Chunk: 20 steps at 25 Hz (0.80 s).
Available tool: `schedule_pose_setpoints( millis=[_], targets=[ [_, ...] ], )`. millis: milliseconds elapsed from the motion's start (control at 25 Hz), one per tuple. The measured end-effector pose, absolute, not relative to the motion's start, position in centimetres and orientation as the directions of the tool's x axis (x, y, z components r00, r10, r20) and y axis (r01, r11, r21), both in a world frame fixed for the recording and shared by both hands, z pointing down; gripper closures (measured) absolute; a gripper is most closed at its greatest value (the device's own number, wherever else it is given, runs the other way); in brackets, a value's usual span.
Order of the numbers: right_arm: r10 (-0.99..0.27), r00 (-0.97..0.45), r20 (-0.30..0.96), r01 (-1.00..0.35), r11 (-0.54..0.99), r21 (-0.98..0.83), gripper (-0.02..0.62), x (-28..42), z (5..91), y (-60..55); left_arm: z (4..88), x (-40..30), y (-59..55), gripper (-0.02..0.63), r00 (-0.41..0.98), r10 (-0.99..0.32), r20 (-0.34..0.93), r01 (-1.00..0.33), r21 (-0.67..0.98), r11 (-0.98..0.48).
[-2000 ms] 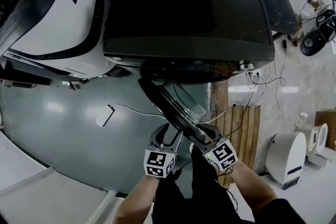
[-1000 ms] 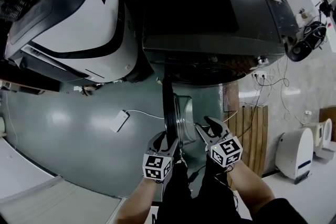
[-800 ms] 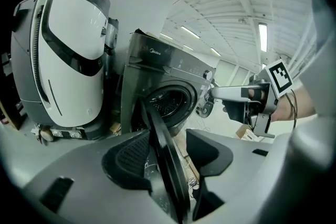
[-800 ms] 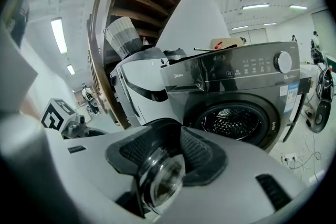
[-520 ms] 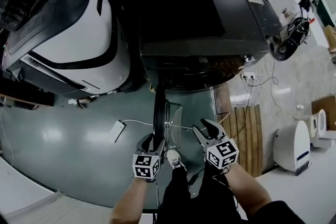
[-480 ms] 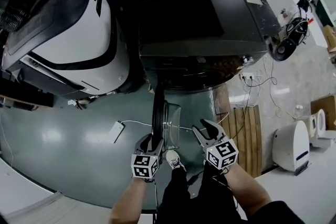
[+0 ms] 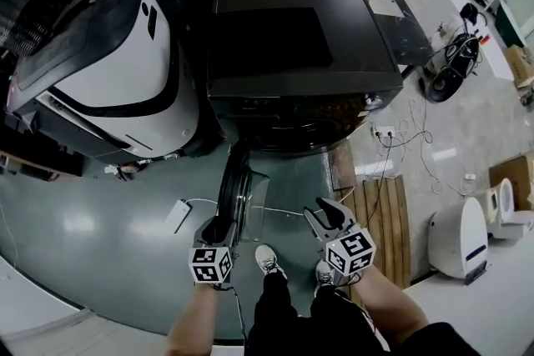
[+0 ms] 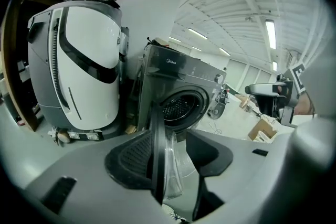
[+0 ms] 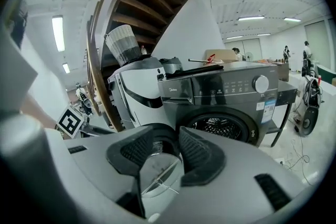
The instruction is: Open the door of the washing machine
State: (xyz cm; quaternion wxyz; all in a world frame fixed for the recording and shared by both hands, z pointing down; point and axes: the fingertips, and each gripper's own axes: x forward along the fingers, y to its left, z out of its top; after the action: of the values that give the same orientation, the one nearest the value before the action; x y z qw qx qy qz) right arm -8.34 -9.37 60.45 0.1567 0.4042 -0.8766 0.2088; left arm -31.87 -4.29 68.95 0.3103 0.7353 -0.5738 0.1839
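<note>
- Since the earlier frames, head view: the door [image 7: 234, 183] has swung further from the washing machine [image 7: 300, 54] and now stands edge-on. The left gripper [image 7: 219, 229] is at its outer rim and the right gripper [image 7: 324, 214] is well clear.
- Left gripper view: jaws apart, door rim between them against the left pad; drum mouth [image 8: 181, 107] exposed.
- Right gripper view: jaws wide, just closed slightly, gripping nothing.
- Judgement: opening is practically complete.

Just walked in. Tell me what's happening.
A person with a claw in each hand is opening the door of the washing machine. The door stands swung wide out, its rim between the open jaws of the left claw, against one pad. The right claw hangs clear beside it; its jaws, apart, have just been closing, nothing between them.
</note>
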Motion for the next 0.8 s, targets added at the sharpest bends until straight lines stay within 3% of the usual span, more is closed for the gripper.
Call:
schedule_pose_setpoints(
  millis=[280,480,800],
  targets=[
    [-0.641,-0.661,0.391,-0.745,0.626,-0.233,0.438,-3.0,57.2,-7.5,64.6,-25.1,-1.2,0.389,0.259,-0.759,0.597,-0.962,0.227,-0.149],
    [-0.681,-0.635,0.365,-0.766,0.617,-0.181,0.559,3.4,54.2,-5.9,59.4,-17.0,0.6,0.405,0.295,-0.797,0.527,-0.950,0.249,-0.187],
    [-0.643,-0.695,0.322,-0.713,0.677,-0.186,0.578,10.0,51.3,-2.4,51.5,-6.9,2.6,0.489,0.321,-0.863,0.391,-0.943,0.219,-0.252]
  ],
)
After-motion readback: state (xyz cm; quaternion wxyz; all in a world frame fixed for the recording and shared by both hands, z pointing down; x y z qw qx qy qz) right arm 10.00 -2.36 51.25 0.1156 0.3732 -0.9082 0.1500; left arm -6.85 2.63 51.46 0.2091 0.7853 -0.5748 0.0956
